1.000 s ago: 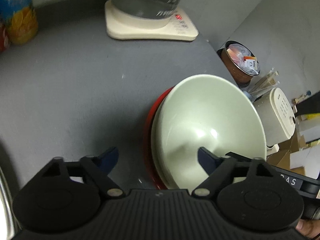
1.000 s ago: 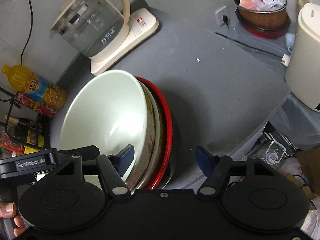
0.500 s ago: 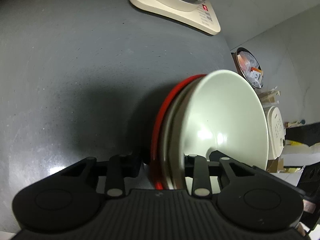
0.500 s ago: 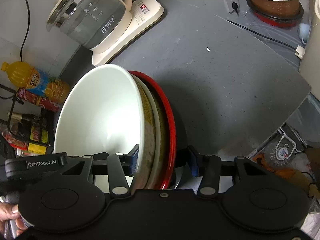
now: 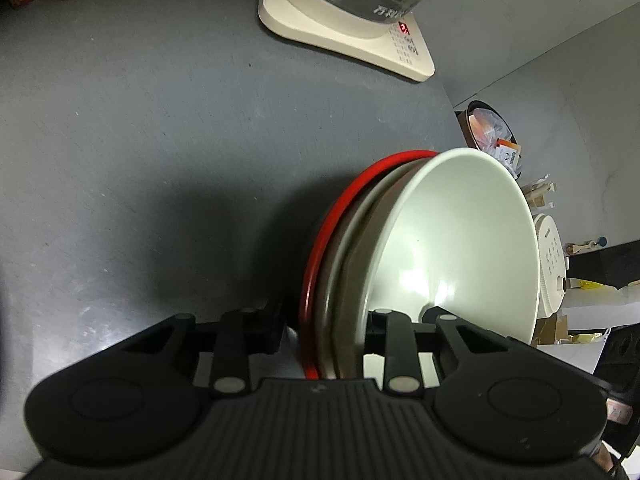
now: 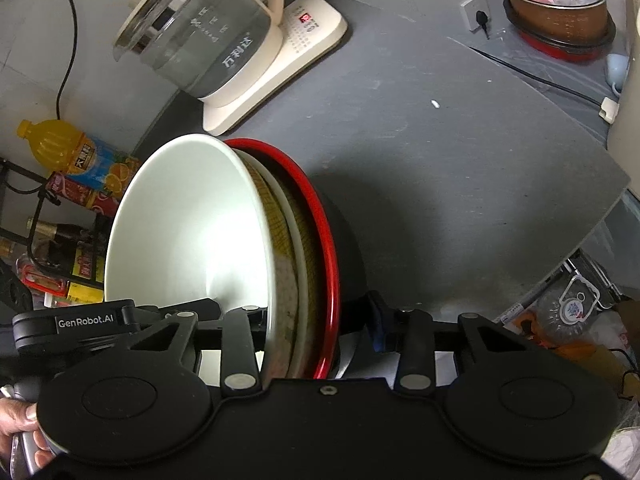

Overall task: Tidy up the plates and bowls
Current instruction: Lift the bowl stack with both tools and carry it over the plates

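We grip a nested stack of dishes from both sides, our left gripper [image 5: 324,334] clenched across its rim with one finger inside the pale green bowl [image 5: 460,248] and the other against the underside of the red-rimmed plate [image 5: 344,208]. Our right gripper [image 6: 316,320] is likewise closed on the same stack from the opposite side, one finger inside the bowl [image 6: 188,232], the other behind the red rim [image 6: 324,232], a brown patterned dish [image 6: 292,248] sandwiched between them. The stack appears in both views edge-on, over the near part of the dark grey countertop [image 5: 140,140]; whether it is lifted clear or touching the surface we cannot tell, though the shadow beneath suggests it is raised. The step in hand looks like carrying the gathered stack as one unit, so stacking seems done and placement remains. The next move calls for both hands travelling together at an even tilt, since the bowl could slide out of the plates if either side dips. Farther back a glass kettle [image 6: 192,36] sits on its cream base [image 6: 280,56] at the far edge, a juice bottle [image 6: 60,152] beyond the left side, and a brown pot [image 6: 560,12] of packets off the far right corner.
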The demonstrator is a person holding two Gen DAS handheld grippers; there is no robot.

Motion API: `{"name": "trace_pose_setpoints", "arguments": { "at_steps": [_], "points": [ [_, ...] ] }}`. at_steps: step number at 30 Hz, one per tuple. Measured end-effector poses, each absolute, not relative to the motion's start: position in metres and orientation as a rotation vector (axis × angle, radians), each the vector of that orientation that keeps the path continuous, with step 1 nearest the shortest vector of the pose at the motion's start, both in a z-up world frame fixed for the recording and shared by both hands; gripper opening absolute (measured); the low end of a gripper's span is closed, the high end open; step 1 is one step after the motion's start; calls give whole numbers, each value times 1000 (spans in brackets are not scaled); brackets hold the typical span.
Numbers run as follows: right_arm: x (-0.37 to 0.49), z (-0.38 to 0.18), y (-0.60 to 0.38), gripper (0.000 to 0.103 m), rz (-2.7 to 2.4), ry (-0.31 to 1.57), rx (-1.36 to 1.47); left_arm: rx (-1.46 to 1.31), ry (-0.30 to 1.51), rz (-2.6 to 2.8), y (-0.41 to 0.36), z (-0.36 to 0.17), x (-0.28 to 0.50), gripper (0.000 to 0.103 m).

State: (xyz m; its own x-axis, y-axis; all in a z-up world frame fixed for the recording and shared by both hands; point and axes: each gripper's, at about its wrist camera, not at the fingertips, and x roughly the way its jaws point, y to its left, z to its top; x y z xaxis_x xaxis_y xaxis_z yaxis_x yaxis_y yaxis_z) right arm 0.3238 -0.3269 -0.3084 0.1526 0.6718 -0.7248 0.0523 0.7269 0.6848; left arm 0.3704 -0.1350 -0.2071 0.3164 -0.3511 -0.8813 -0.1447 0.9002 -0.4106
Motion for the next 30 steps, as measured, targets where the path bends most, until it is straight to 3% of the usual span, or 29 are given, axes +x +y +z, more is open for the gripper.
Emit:
{"name": "trace_pose_setpoints", "arguments": {
  "at_steps": [30],
  "points": [
    [303,-240,-208,38,717,1339,571,-633,1123,-23,6,-167,306,30]
  ]
}}
